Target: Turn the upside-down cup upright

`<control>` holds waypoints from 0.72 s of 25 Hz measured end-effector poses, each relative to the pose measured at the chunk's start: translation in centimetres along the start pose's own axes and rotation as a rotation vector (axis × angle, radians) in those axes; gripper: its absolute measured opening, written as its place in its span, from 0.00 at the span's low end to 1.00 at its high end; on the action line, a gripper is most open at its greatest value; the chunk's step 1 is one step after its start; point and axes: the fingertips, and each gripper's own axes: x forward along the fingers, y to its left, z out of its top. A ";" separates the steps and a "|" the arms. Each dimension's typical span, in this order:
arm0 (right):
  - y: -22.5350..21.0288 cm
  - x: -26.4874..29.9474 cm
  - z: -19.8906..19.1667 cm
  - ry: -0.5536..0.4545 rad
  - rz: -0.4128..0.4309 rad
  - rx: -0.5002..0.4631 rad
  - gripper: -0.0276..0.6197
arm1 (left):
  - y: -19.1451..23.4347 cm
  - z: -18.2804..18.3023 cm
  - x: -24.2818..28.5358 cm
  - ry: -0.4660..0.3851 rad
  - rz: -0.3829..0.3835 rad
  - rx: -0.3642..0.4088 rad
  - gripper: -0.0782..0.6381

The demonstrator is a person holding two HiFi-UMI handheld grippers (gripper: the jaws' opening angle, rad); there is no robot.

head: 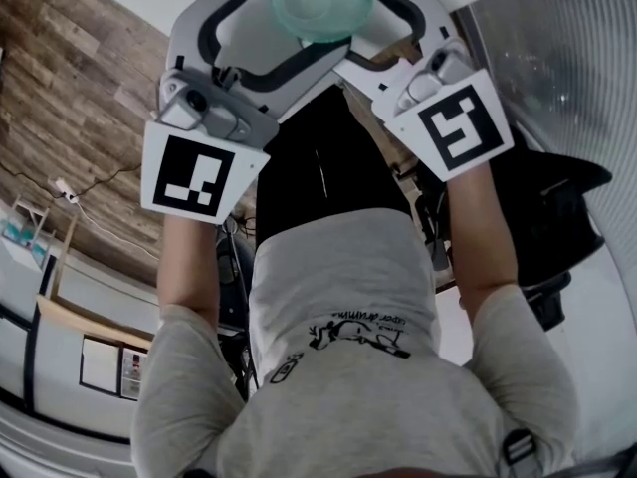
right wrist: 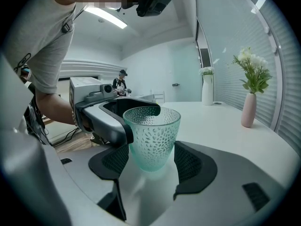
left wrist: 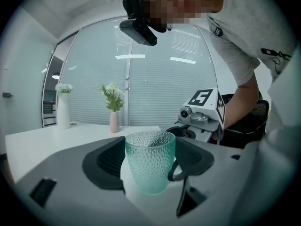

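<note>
Pale green cup (head: 321, 1) stands rim-up on white table (right wrist: 221, 121), so flip looks done; left gripper (left wrist: 149, 166) clamps its sides, prob. to steady it, w/ right gripper (right wrist: 150, 166) spread wide around it, not touching.

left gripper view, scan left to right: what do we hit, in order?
tall white vase with white flowers → small pink vase with flowers → green dimpled cup, upright, mouth up → person's forearm
</note>
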 end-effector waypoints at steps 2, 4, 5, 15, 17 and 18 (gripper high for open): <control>-0.2 0.2 -0.5 0.002 0.001 -0.006 0.53 | 0.0 -0.5 0.3 0.001 0.001 -0.001 0.57; -0.1 0.4 -1.0 0.002 0.002 -0.005 0.53 | -0.1 -1.1 0.4 0.003 0.000 -0.002 0.57; -0.2 0.5 -1.2 -0.001 0.002 -0.001 0.54 | -0.1 -1.3 0.6 0.003 -0.001 -0.002 0.57; -0.7 0.9 -0.5 -0.031 -0.009 -0.027 0.54 | 0.4 -0.8 0.6 -0.033 0.009 0.034 0.57; -1.0 1.0 -0.6 -0.033 -0.007 -0.033 0.53 | 0.5 -1.0 0.9 -0.041 0.012 0.034 0.57; -1.2 0.9 -0.7 -0.035 -0.006 -0.034 0.53 | 0.5 -1.0 1.1 -0.045 0.012 0.035 0.57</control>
